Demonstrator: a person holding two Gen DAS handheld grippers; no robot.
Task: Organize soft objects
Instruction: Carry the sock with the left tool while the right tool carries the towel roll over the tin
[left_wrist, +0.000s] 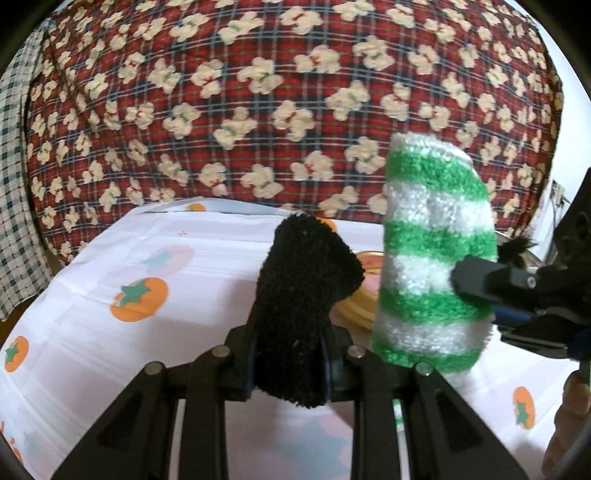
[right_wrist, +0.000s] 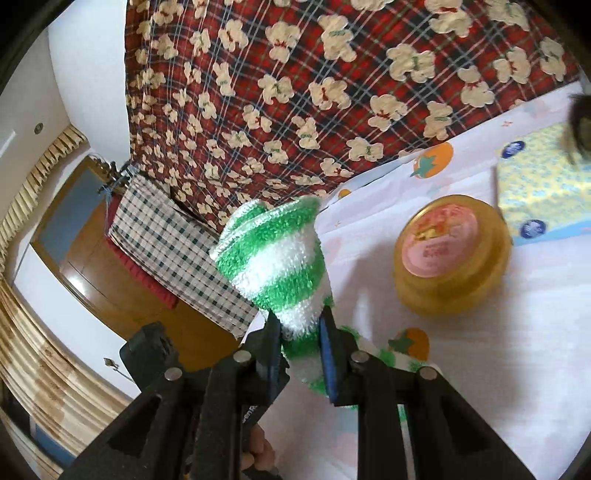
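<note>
A fuzzy black sock (left_wrist: 299, 306) stands up between the two fingers of my left gripper (left_wrist: 290, 360), which is shut on it. To its right hangs a green-and-white striped fuzzy sock (left_wrist: 432, 254), pinched from the right side by my right gripper (left_wrist: 476, 284). In the right wrist view the same striped sock (right_wrist: 277, 258) rises from between the blue pads of the right gripper (right_wrist: 299, 354), shut on it, and its lower part trails behind the right finger. Both socks hang above a white cloth (left_wrist: 92, 258) printed with orange fruit.
A round amber jar with a pink lid (right_wrist: 450, 254) sits on the cloth, next to a yellow patterned tissue box (right_wrist: 543, 188). A red plaid quilt with cream bears (left_wrist: 277, 92) rises behind. A checked cloth (right_wrist: 177, 251), a wooden door and curtains lie to the left.
</note>
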